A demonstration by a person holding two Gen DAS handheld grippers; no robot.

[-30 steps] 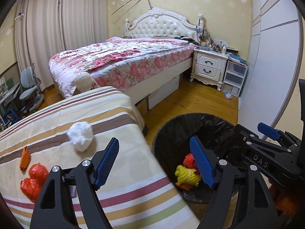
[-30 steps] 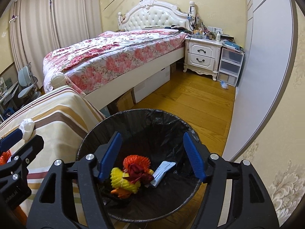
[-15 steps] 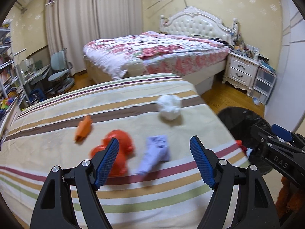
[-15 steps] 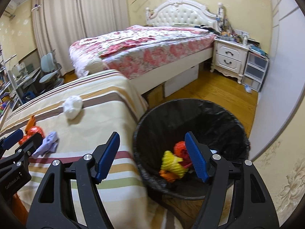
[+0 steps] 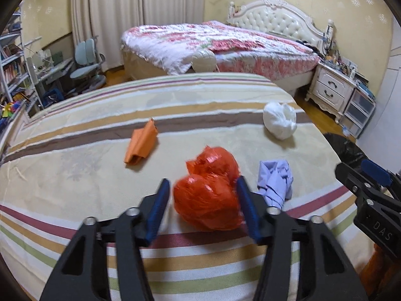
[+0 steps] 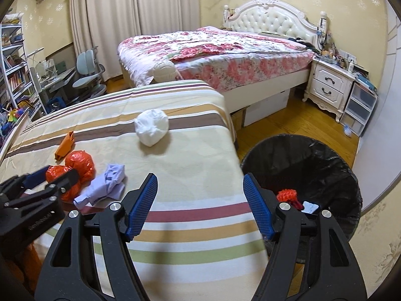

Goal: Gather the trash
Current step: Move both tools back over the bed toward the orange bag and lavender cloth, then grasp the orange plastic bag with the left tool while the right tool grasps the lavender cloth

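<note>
On the striped cover [image 5: 100,175] lie a red plastic bag [image 5: 208,200], a lilac crumpled wad [image 5: 275,180], a folded orange paper [image 5: 141,141] and a white bag ball [image 5: 279,120]. My left gripper [image 5: 203,180] straddles the red bag with its jaws closing; the right pad touches the bag and a thin gap shows at the left pad. The right wrist view shows that gripper [image 6: 55,175] at the red bag [image 6: 80,161]. My right gripper [image 6: 199,178] is open and empty over the cover's edge, beside the black-lined trash bin [image 6: 300,155], which holds red netting [image 6: 287,195].
A floral bed [image 6: 225,50] stands behind the striped surface, with a white nightstand [image 6: 330,87] and plastic drawers [image 6: 361,110] to its right. A desk chair [image 6: 87,70] and bookshelves [image 6: 12,75] fill the left. Wood floor [image 6: 288,118] lies between bed and bin.
Both views have swung left, from the bin to the striped cover. The left gripper has come down over the red bag and its jaws have narrowed around it. The right stays open.
</note>
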